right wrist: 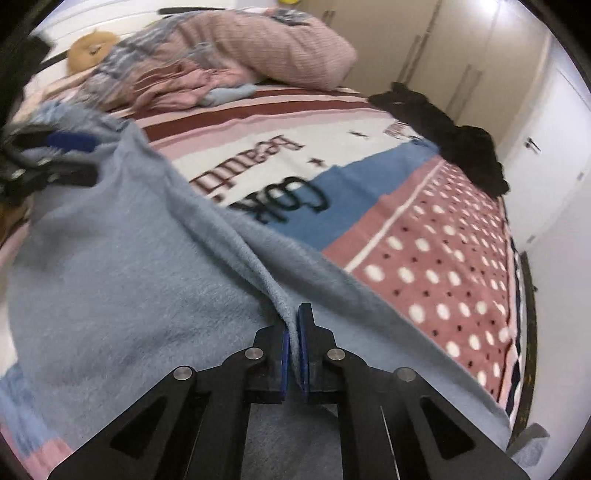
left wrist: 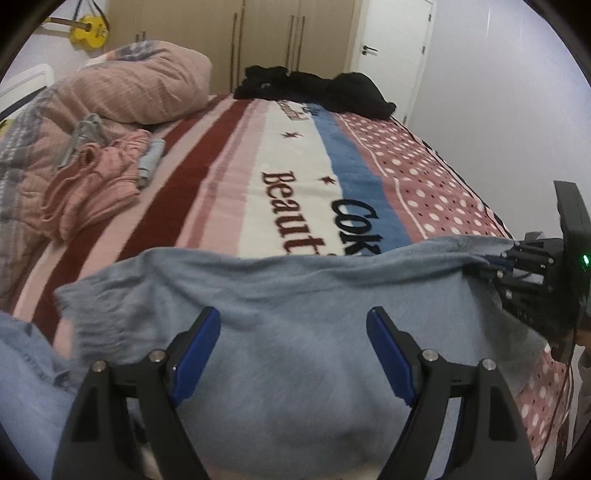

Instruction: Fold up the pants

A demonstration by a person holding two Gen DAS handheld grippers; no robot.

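The right tool (right wrist: 294,332) has its blue pads pressed together on a ridge of the light blue pants (right wrist: 122,280), the fabric pinched into a fold that runs away from the tips toward the left tool (right wrist: 55,147), seen blurred at the far left of the right wrist view. The left tool (left wrist: 293,325) stands with its two fingers spread wide, nothing between them, poised just above the pants (left wrist: 280,332); whether the tips touch the cloth I cannot tell. In the left wrist view the right tool (left wrist: 491,266) grips the pants' far right edge, and a ribbed cuff (left wrist: 92,310) hangs loose at the left.

The pants lie spread across the near end of the bed, on a striped blanket (left wrist: 295,177) with dark red, pink, cream and blue bands, printed lettering and a pink polka-dot panel (left wrist: 424,177) on the right side.

Further up the bed, well apart from the pants, a crumpled pink garment (left wrist: 96,177) lies at the left with a small grey-blue piece of cloth (left wrist: 149,162) just beside it. Behind these a bulky pink quilt (left wrist: 140,88) is heaped. At the far end of the blanket sits a pile of black clothing (left wrist: 314,88). Beyond the bed are beige wardrobe doors (left wrist: 273,37), a white door (left wrist: 391,48) with a handle, and a yellow object (left wrist: 88,31) against the wall at upper left.
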